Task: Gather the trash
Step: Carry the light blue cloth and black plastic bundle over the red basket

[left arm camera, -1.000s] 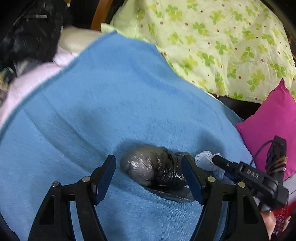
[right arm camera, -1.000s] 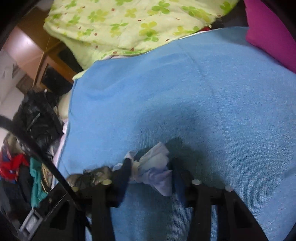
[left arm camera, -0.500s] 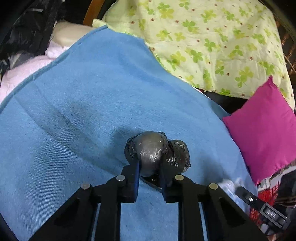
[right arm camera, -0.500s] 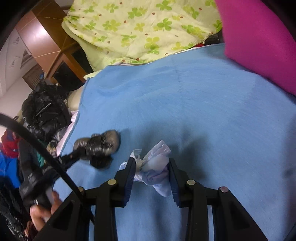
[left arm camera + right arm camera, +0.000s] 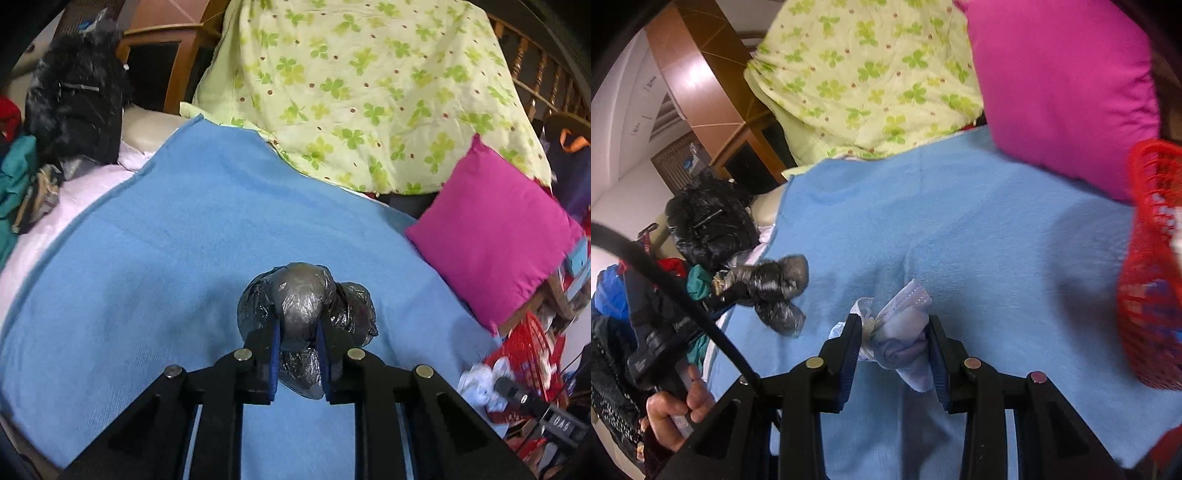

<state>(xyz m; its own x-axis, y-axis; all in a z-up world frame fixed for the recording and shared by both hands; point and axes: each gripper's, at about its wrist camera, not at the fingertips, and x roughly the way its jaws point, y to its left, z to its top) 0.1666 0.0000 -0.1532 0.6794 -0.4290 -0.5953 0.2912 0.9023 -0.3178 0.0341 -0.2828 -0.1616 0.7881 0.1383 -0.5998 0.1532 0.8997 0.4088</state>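
My left gripper (image 5: 297,343) is shut on a crumpled grey-black plastic bag (image 5: 304,299) and holds it above the blue blanket (image 5: 166,240). The bag also shows at the left of the right wrist view (image 5: 775,284). My right gripper (image 5: 892,339) is shut on a crumpled pale-blue face mask (image 5: 901,328), also held above the blanket (image 5: 960,229). The mask and right gripper appear at the lower right of the left wrist view (image 5: 480,384).
A red mesh basket (image 5: 1148,277) stands at the blanket's right edge, also seen in the left wrist view (image 5: 528,343). A magenta pillow (image 5: 498,236) and a green clover-print quilt (image 5: 369,85) lie behind. A black jacket (image 5: 74,107) and clothes are piled at the left.
My left gripper closed on the plastic bag and lifted it off the blanket. My right gripper lifted the mask and moved right, toward the red basket.
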